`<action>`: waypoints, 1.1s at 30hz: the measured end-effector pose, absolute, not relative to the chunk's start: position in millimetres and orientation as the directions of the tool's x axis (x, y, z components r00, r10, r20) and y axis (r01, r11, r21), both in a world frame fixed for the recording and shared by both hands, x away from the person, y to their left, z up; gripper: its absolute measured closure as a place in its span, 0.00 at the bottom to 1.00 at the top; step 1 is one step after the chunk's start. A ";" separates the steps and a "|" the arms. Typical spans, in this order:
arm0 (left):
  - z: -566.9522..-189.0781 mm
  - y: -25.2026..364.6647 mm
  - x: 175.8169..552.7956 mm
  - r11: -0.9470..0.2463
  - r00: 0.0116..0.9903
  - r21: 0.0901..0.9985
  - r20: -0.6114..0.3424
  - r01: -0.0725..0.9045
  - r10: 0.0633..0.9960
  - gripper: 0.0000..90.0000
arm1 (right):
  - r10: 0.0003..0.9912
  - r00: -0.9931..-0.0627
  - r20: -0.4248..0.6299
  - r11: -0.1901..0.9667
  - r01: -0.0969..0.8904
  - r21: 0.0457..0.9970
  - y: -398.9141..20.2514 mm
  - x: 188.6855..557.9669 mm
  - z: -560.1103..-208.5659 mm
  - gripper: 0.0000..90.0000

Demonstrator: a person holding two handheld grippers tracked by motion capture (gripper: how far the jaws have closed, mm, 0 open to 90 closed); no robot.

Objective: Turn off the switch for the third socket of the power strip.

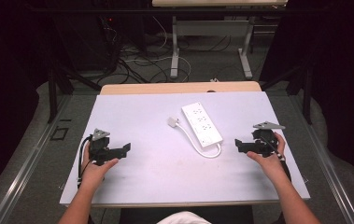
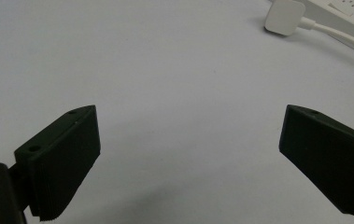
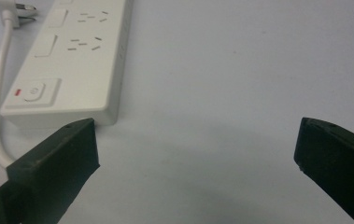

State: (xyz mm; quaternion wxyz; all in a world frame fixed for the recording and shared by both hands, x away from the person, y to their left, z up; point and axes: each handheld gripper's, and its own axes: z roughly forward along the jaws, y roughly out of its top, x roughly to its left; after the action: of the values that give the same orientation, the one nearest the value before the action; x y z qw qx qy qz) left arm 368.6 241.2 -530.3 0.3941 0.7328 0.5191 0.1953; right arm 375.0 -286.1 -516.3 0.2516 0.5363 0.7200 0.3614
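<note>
Lower left of the high view, the left gripper rests with jaws spread, empty; lower right, the right gripper likewise. Between them, toward centre, the power strip lies on the table, its plug just left.

You have a long white plastic power strip lying flat and angled near the middle of the pale table top, its white cord looping from the near end round to a white plug resting just left of it.
</note>
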 end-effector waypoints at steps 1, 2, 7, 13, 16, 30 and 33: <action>-530.0 241.6 368.6 -0.148 0.385 0.779 -0.127 0.609 0.914 0.06 | 0.952 -0.304 0.027 0.167 0.593 0.788 -283.6 375.4 -513.6 0.00; -529.6 242.0 368.2 -0.152 0.385 0.774 -0.125 0.614 0.914 0.06 | 0.950 -0.310 0.028 0.172 0.597 0.783 -280.9 376.2 -510.9 0.00; -530.3 242.4 365.7 -0.146 0.380 0.784 -0.122 0.604 0.917 0.06 | 0.944 -0.329 0.018 0.190 0.588 0.786 -268.4 381.9 -501.5 0.00; -529.9 242.7 364.9 -0.145 0.380 0.781 -0.126 0.608 0.916 0.06 | 0.934 -0.357 0.028 0.204 0.595 0.777 -261.4 387.9 -495.5 0.01; -529.6 242.3 364.2 -0.160 0.390 0.771 -0.122 0.616 0.913 0.06 | 0.930 -0.367 0.020 0.219 0.598 0.771 -256.8 390.5 -491.6 0.03; -531.4 237.8 361.1 -0.160 0.384 0.774 -0.115 0.613 0.916 0.06 | 0.919 -0.395 0.014 0.252 0.611 0.751 -244.9 405.8 -477.8 0.13; -531.6 236.2 360.2 -0.163 0.384 0.774 -0.110 0.612 0.917 0.06 | 0.915 -0.402 0.016 0.253 0.605 0.755 -241.5 409.1 -473.2 0.16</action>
State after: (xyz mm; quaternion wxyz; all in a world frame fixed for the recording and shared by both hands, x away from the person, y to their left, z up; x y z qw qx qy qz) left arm 360.2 236.2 -531.6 0.3866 0.7366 0.5187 0.1974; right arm 409.1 -241.5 -473.2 0.2208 0.5003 0.7600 0.3513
